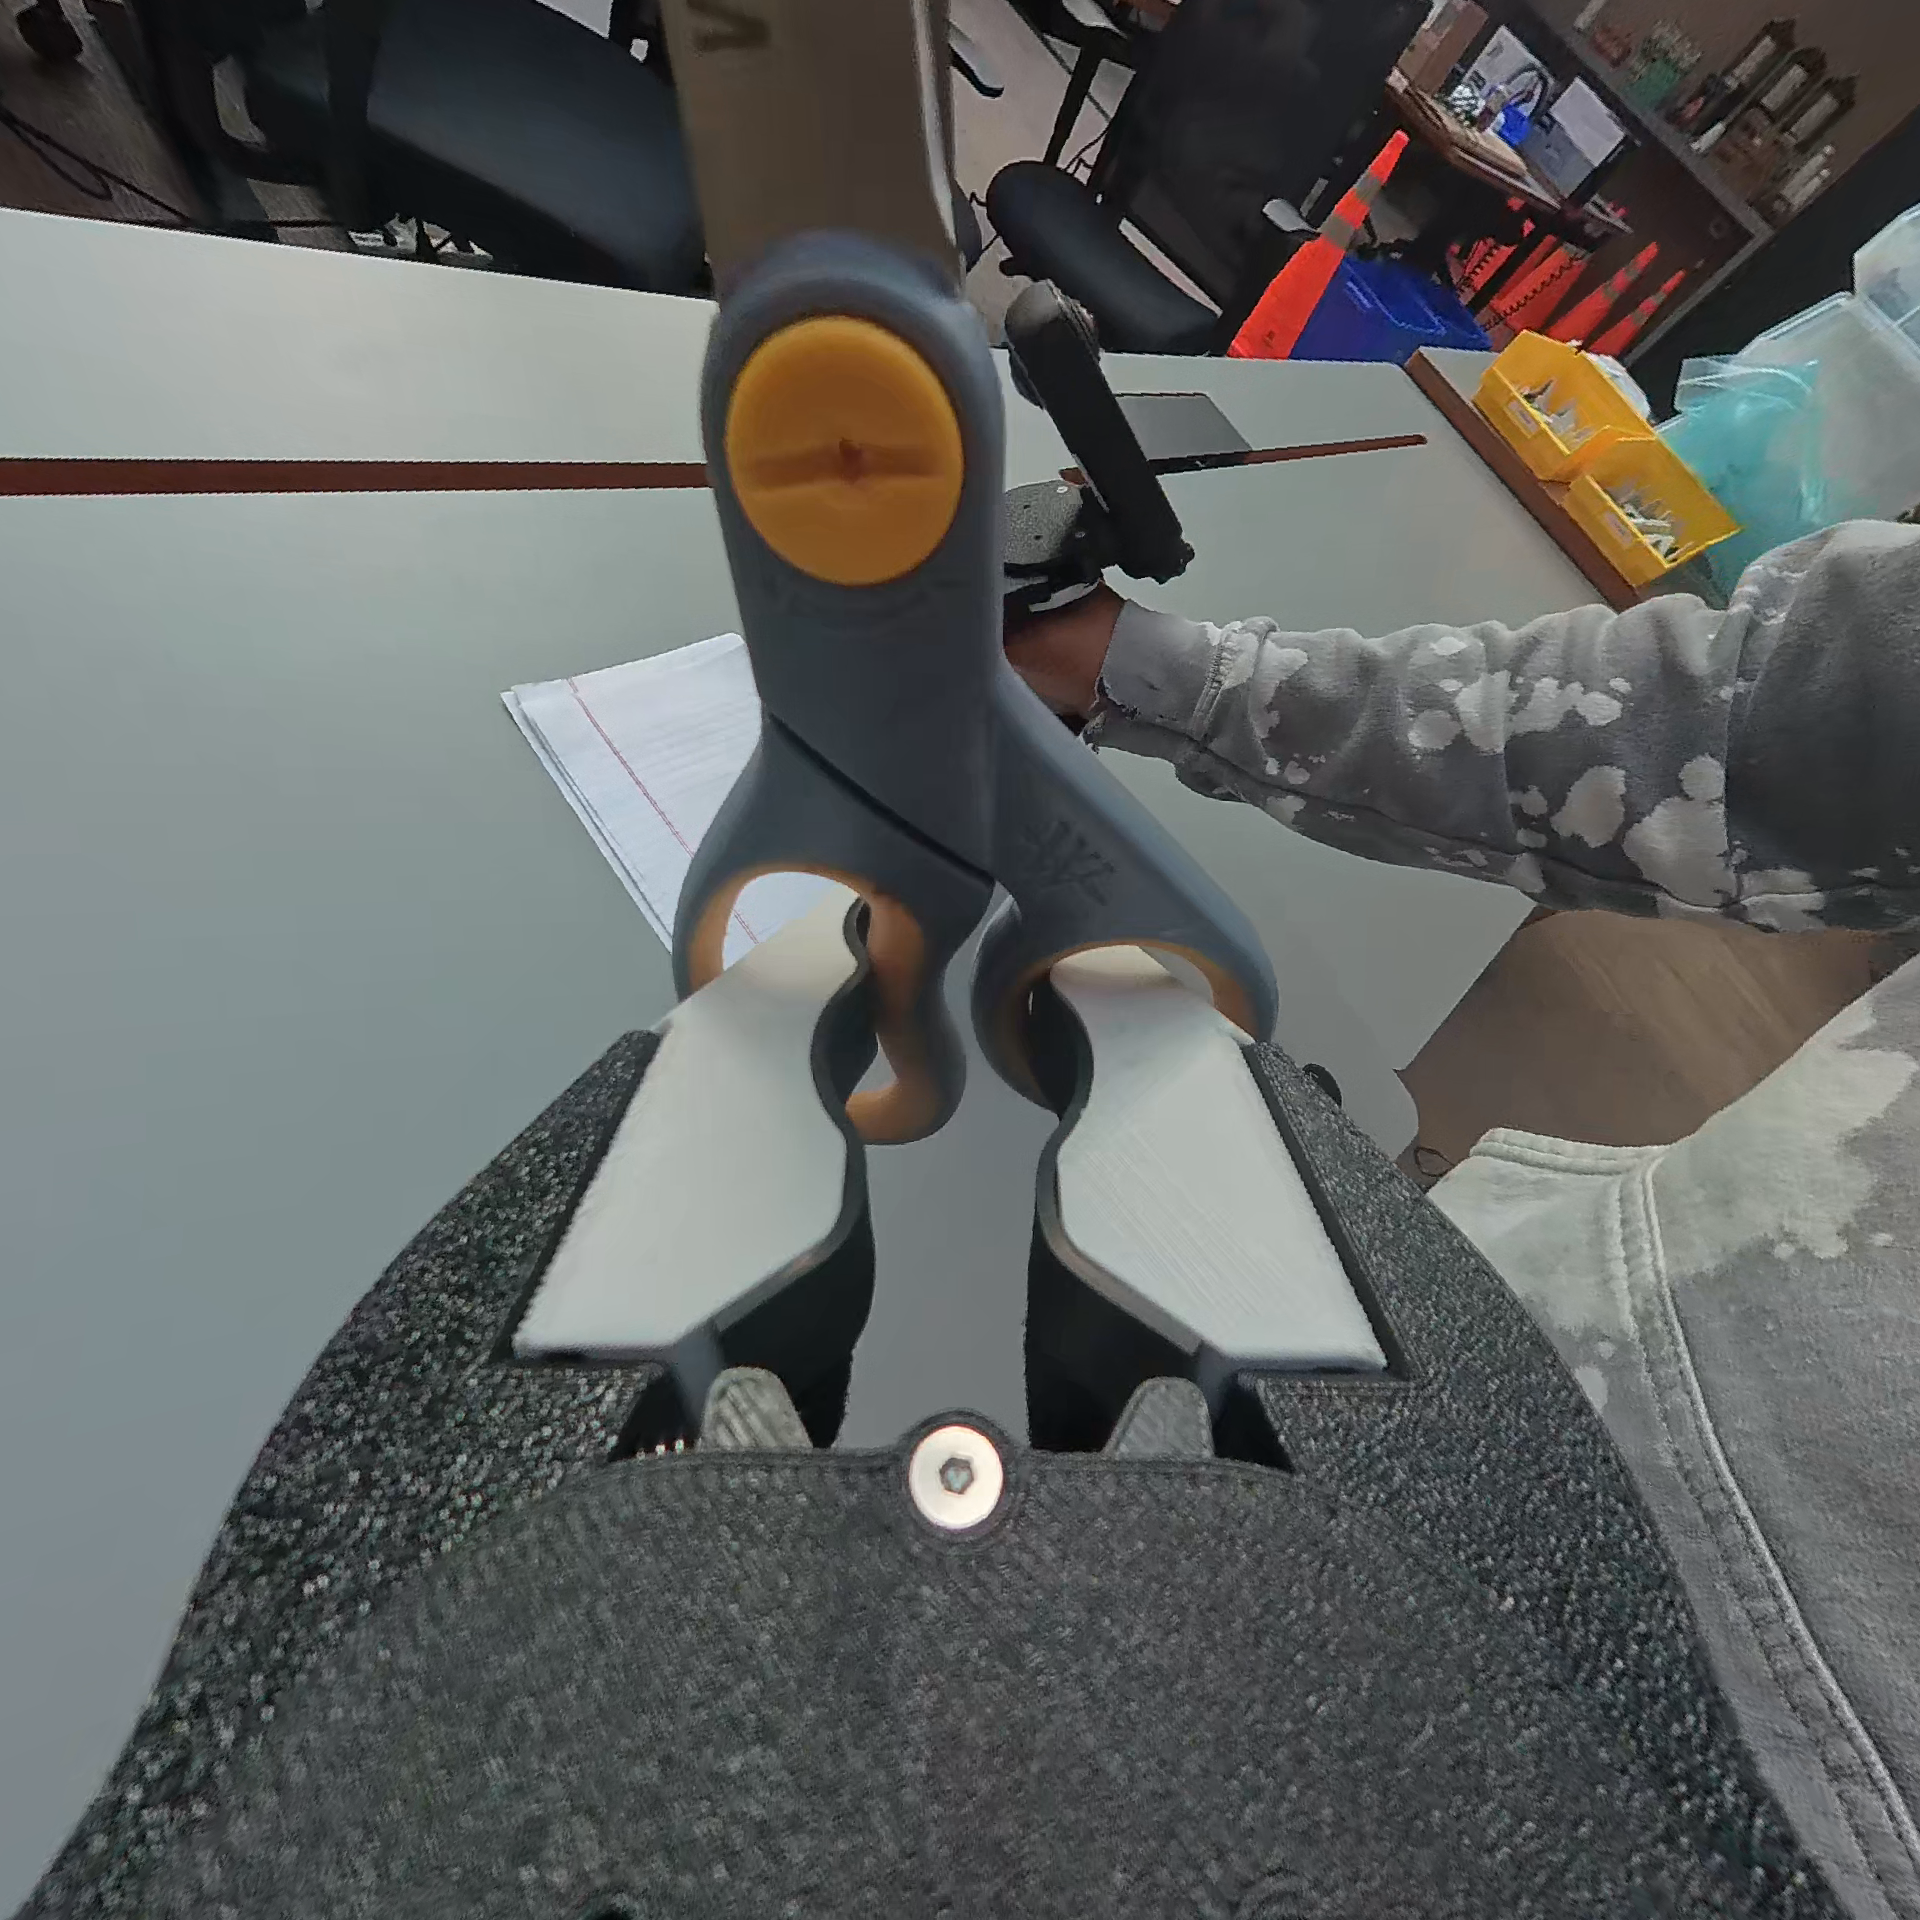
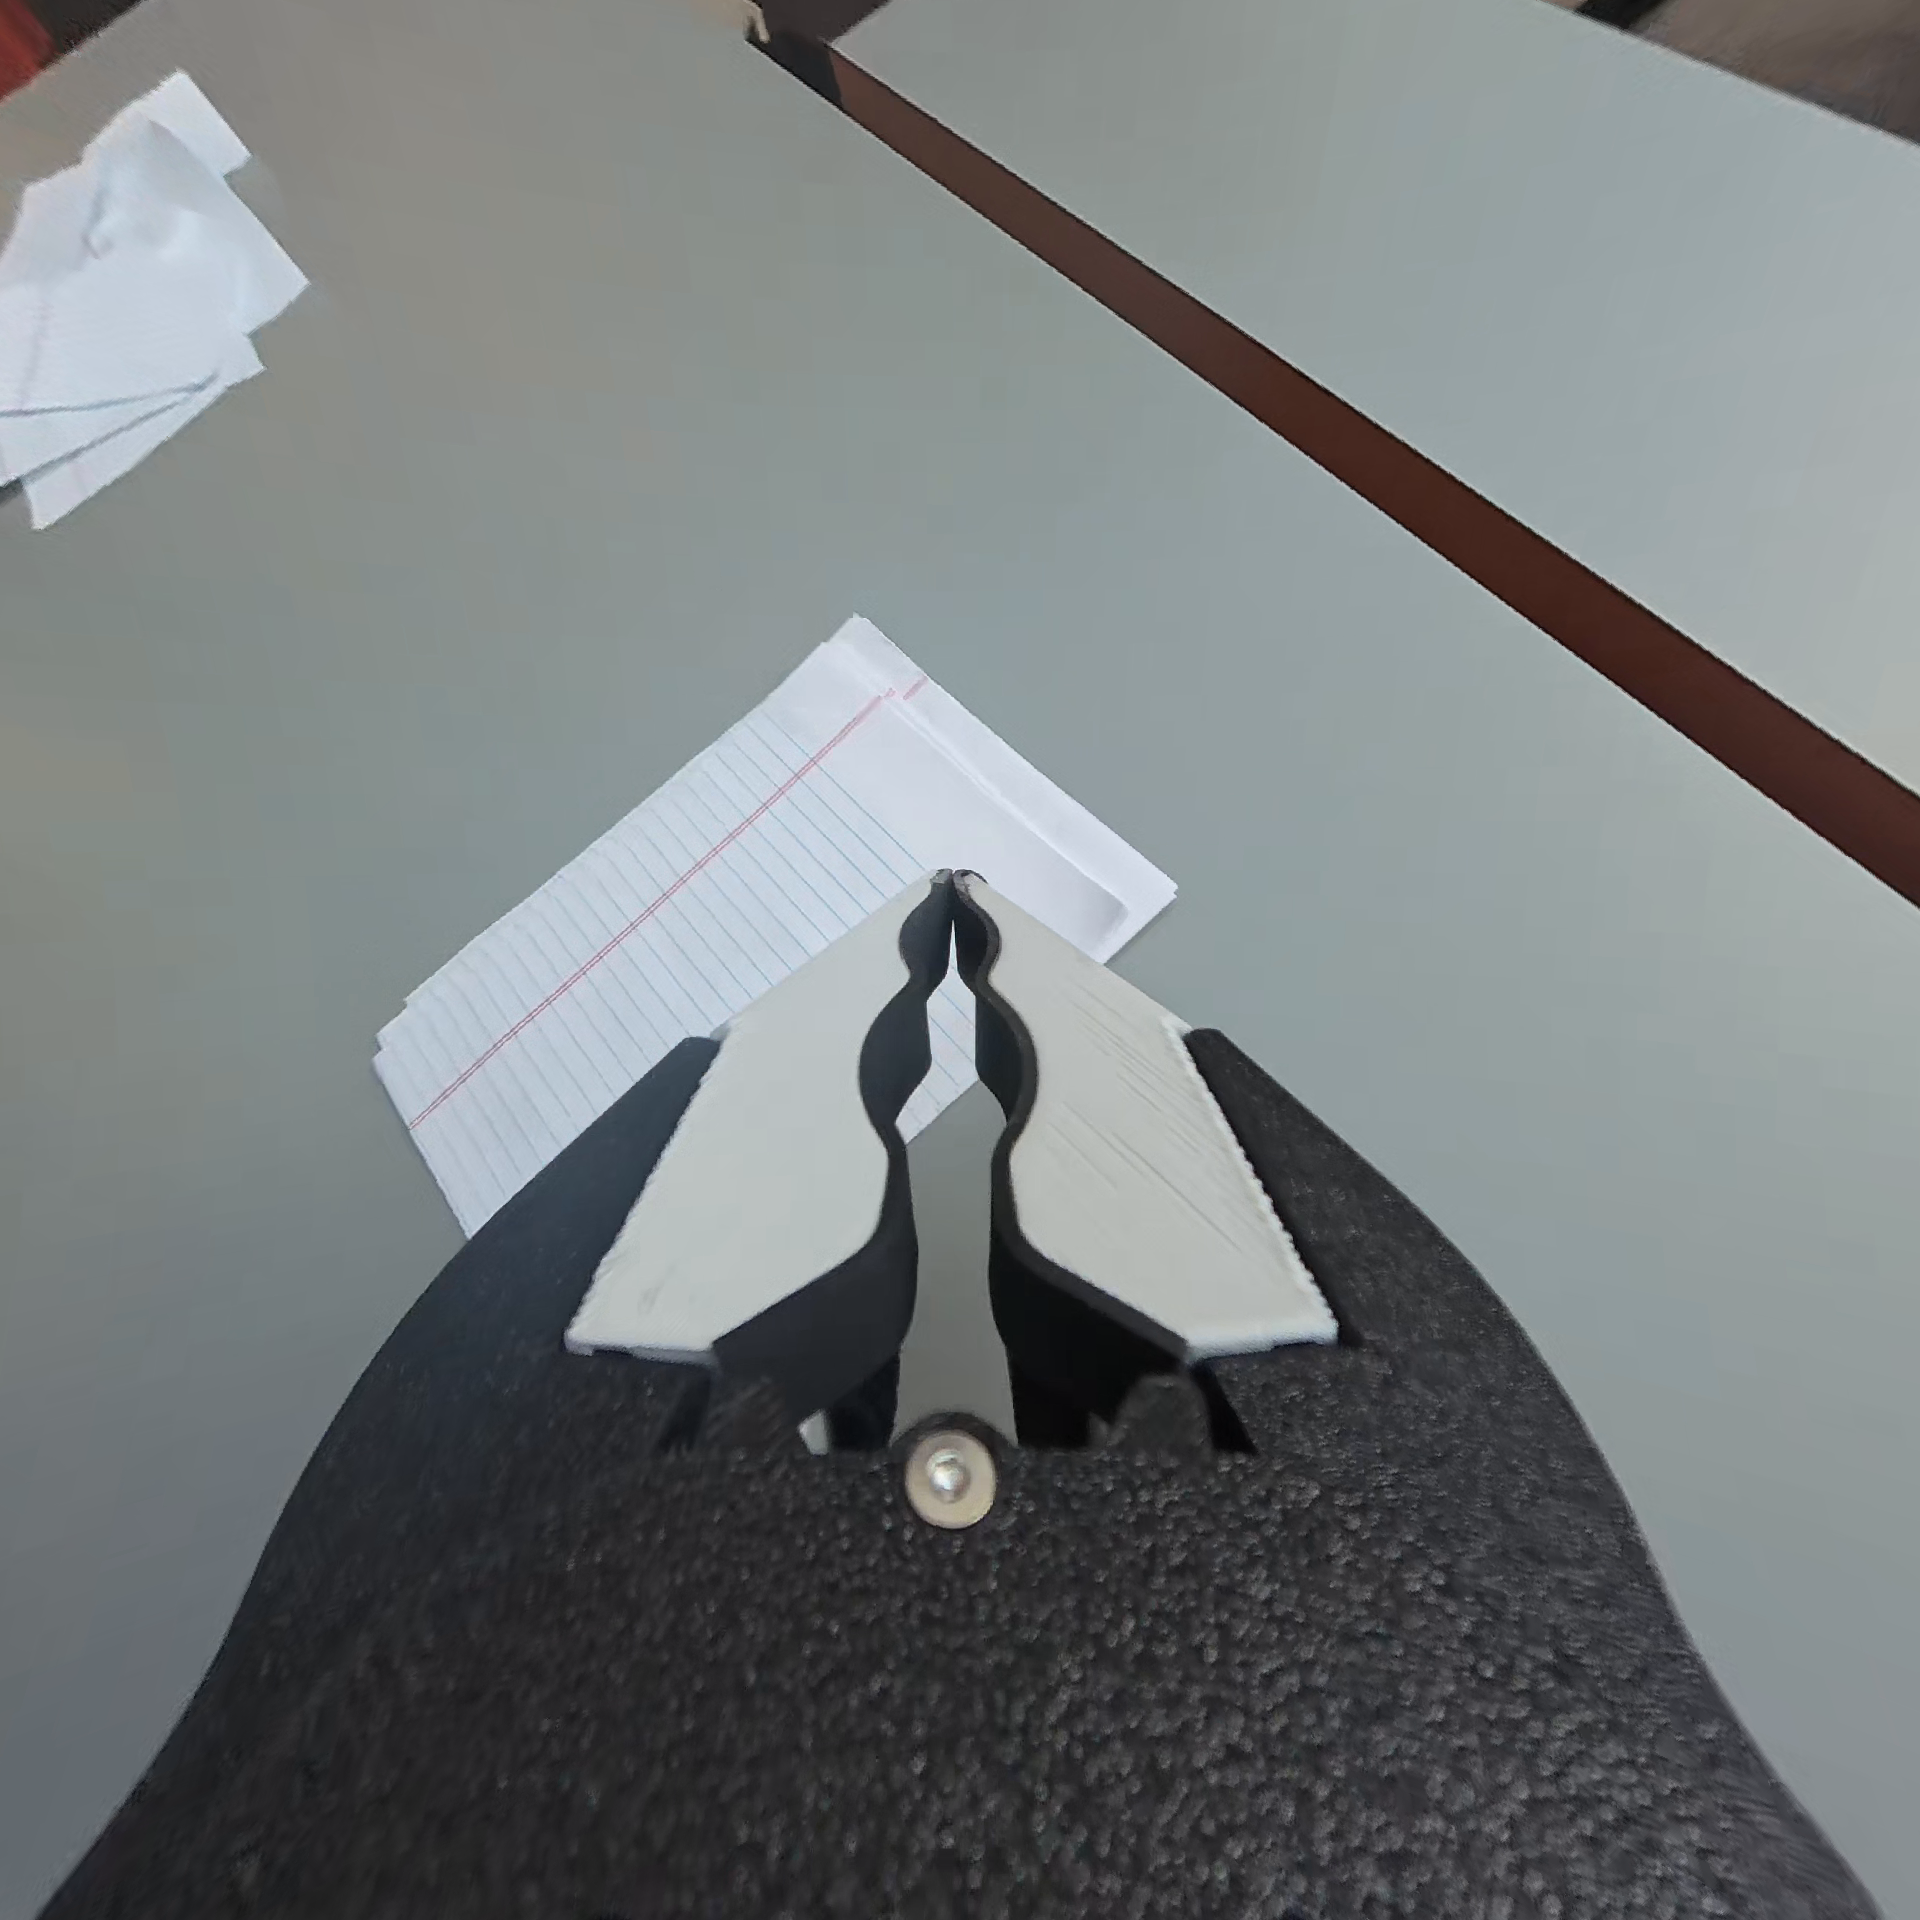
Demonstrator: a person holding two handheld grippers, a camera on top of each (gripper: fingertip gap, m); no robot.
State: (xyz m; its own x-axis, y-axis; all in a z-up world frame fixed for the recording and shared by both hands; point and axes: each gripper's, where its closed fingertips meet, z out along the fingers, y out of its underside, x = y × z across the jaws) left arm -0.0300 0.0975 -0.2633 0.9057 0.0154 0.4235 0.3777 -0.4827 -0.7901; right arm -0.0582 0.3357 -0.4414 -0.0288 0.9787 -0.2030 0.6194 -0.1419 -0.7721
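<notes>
Scissors (image 1: 862, 665) are carried, handles closed, on the left hand-held gripper (image 1: 961, 961) fingers threaded through their loops, while the empty right hand-held gripper (image 2: 954, 881), fingertips together, is held over lined paper (image 2: 727, 894) on the tabletop (image 2: 520, 623).

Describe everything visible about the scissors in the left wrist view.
The scissors have grey plastic handles with orange-lined loops and a round orange pivot cap. They point up and away from the camera, lifted off the grey table. One white finger of the left gripper passes through each loop. The metal blades run out of the top of the view, blurred.
</notes>
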